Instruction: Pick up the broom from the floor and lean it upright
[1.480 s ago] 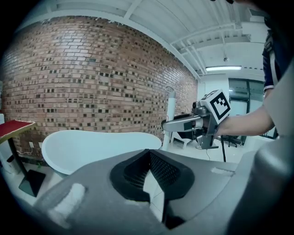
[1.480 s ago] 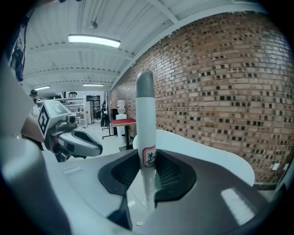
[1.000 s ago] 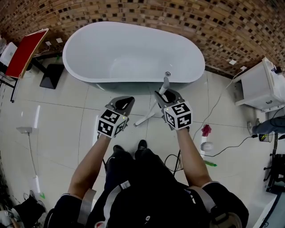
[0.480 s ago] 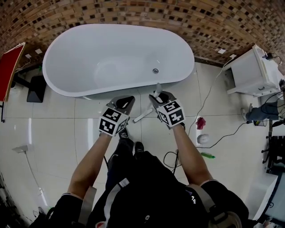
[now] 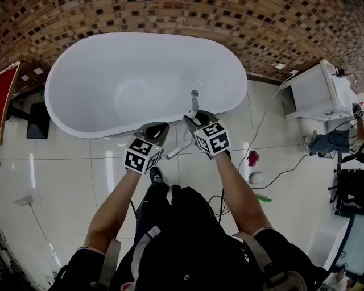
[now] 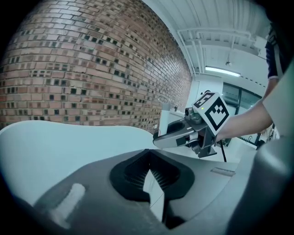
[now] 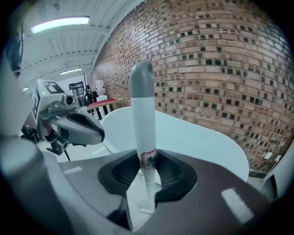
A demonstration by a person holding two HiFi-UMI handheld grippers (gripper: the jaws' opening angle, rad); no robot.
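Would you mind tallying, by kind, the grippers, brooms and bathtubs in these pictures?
grippers: 2 (left gripper, right gripper)
broom: 1
bathtub: 1
Total: 4

bathtub (image 5: 114, 68) before brick wall (image 5: 170, 17) | cabinet (image 5: 315, 91) right of bathtub | broom (image 5: 181, 148) before bathtub

My right gripper (image 5: 195, 119) hid the middle of the broom (image 5: 194, 105) at the head view's centre; the left edge cut off a red board (image 5: 4, 85).
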